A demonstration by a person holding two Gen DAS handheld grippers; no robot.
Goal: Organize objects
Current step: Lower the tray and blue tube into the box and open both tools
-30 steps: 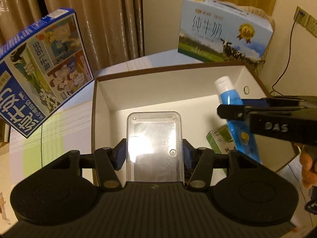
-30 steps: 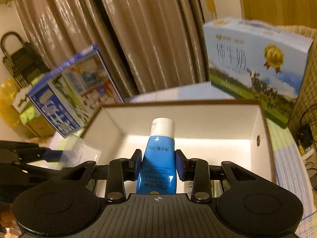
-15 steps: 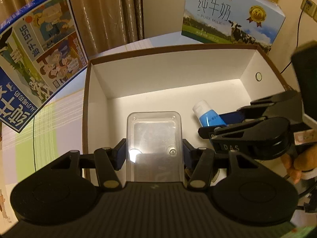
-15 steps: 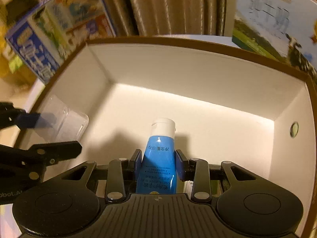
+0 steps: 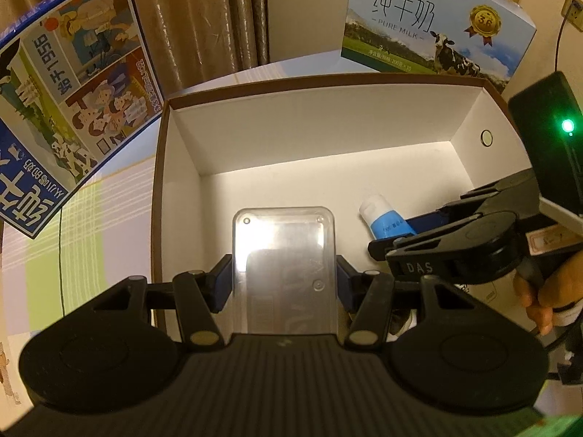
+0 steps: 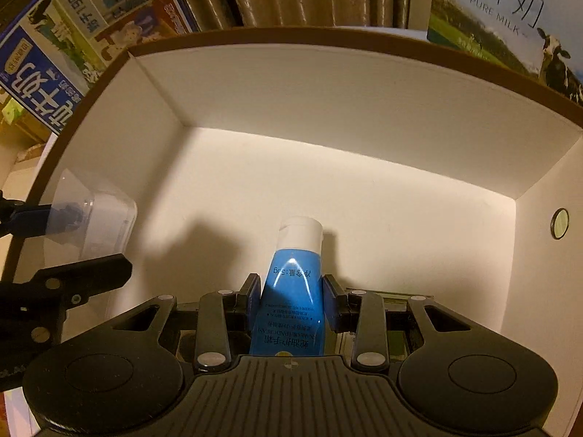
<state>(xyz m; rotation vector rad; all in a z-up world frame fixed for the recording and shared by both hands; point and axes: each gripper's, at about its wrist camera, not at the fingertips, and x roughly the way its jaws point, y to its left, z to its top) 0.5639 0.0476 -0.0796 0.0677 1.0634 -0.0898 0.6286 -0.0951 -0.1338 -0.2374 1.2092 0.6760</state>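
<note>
**Inspector A:** Left gripper point(image 5: 284, 284) pinches a clear plastic case point(image 5: 284, 262) over the near end of the white-lined box point(image 5: 328, 134); right gripper point(image 6: 291, 304) clamps a blue hand-cream tube point(image 6: 293, 291), white cap forward, low inside.

**Inspector B:** Both angled downward, presumably for depositing (neither released yet). Beyond: pure-milk carton point(image 5: 433, 25), upright behind the box.

Tube point(image 6: 293, 291) blue, cap white; box point(image 5: 328, 127) white inside, brown rim; case point(image 5: 284, 255) clear; tablecloth point(image 5: 91, 218) green-white checked.
</note>
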